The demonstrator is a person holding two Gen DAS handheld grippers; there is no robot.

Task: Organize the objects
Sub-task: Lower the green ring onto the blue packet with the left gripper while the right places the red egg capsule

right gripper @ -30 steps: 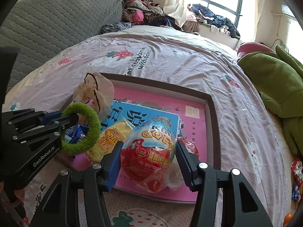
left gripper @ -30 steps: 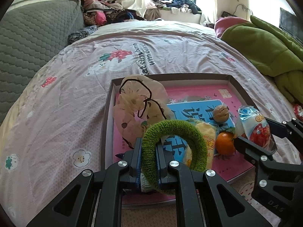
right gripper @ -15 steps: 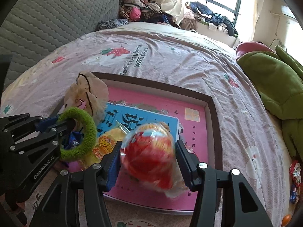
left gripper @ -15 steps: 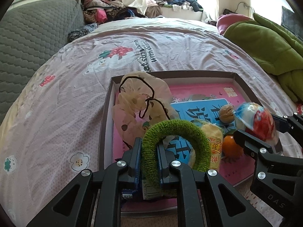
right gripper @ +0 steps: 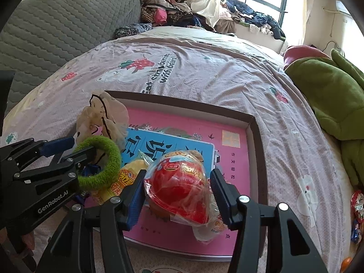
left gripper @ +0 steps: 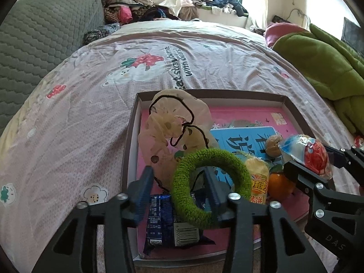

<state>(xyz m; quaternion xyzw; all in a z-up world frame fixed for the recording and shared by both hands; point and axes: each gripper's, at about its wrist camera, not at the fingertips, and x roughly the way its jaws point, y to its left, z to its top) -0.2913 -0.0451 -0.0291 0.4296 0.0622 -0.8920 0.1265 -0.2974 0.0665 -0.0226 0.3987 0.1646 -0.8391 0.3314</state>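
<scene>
While the left claw has just been opening, the green hair ring hangs on one finger over the tray, soft, light; pinch its band. Right claw clamps the wrapped egg above the tray; crinkly, slippery.

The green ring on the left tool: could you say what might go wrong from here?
The jaws of the left tool have just been opening, yet the green ring is looped around one finger, so it may snag instead of dropping into the tray. The wrapped egg gripped by the right tool is round; released, it might roll across the book.
</scene>
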